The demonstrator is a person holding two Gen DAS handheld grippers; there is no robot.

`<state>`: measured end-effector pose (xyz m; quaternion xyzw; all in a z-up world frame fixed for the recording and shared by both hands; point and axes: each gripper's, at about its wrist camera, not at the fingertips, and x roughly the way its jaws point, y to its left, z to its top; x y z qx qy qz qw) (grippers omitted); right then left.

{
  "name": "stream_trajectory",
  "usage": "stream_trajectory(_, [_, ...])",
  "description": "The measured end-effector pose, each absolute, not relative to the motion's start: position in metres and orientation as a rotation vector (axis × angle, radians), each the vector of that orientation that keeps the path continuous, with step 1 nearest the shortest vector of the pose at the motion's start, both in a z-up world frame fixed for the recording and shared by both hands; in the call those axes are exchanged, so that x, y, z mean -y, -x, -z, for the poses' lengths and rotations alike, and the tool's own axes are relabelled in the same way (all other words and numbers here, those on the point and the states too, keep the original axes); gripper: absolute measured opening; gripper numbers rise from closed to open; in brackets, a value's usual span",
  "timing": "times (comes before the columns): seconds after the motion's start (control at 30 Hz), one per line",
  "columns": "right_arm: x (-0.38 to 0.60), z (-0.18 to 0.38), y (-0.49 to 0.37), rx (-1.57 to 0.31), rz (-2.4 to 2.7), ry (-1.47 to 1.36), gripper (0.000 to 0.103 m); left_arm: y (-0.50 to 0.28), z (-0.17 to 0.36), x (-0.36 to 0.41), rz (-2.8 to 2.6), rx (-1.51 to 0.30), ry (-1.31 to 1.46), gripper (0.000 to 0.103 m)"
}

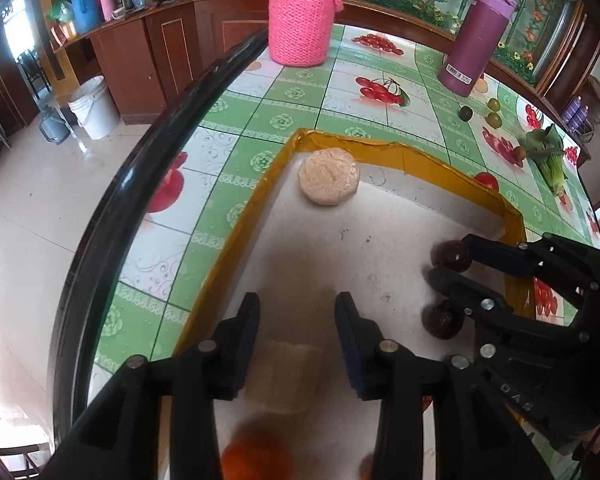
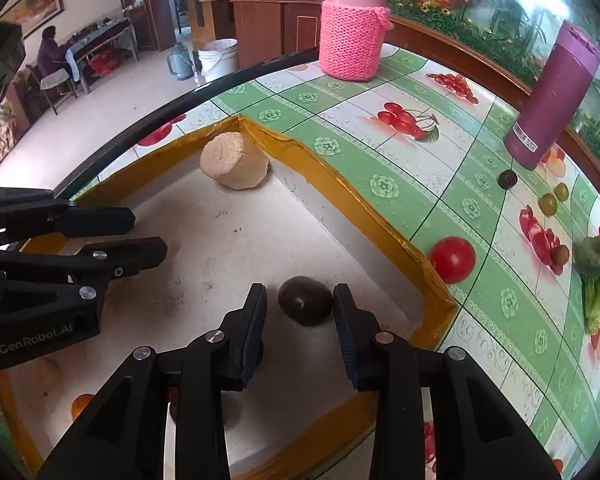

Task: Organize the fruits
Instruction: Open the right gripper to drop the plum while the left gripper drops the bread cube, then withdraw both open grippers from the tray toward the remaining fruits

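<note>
Left tongs [image 1: 297,302] first: the jaws are partly open and not gripping anything. They point down into the shallow white tray with the yellow taped rim [image 1: 284,168]. A pale square spongy block [image 1: 284,376] lies on the tray floor under the gap, and neither pad is pressing on it. Right at the bottom edge of the left wrist view there's a blurry orange round fruit [image 1: 256,460], also inside the tray.

A bit further along, a pale round crumbly cake [image 1: 329,182] sits in the tray's far corner, close to the rim.

Then the right tongs [image 2: 299,292], also down in the tray and only slightly open. A dark brown oval fruit [image 2: 306,300] lies on the tray floor between the fingertips. It's just about up against the right pad with a clear gap on the left one, so it isn't pinched. From the left camera a second dark brown fruit [image 1: 444,320] shows just beside that gripper, still in the tray.

Outside the tray to the right, on the green-and-white fruit-print tablecloth [image 2: 380,152], there's a shiny red tomato [image 2: 453,259] just beside the rim. Further off are a few small green and dark round fruits [image 2: 548,203] and a leafy green vegetable [image 2: 598,280]. At the back stand a pink jar in a knitted sleeve [image 2: 352,40] and a purple cylindrical bottle [image 2: 552,100].
</note>
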<state>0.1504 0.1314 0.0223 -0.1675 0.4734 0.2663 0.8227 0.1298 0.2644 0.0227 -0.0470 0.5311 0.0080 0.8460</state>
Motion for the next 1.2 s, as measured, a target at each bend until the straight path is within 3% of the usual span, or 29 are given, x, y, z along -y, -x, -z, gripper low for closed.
stream_trajectory(0.13, [-0.123, -0.034, -0.138, -1.001, -0.555, 0.339, 0.033, -0.116, -0.033, -0.261, -0.043, -1.075, 0.072, 0.059])
stream_trajectory(0.73, [-0.065, -0.068, -0.036, -0.985, -0.562, 0.251, 0.039, -0.047, -0.07, -0.233, -0.097, -0.95, 0.061, 0.081])
stream_trajectory(1.2, [0.022, -0.064, 0.012, -1.023, -0.468, 0.138, 0.043, -0.03, -0.079, -0.158, -0.001, -0.969, 0.04, 0.083])
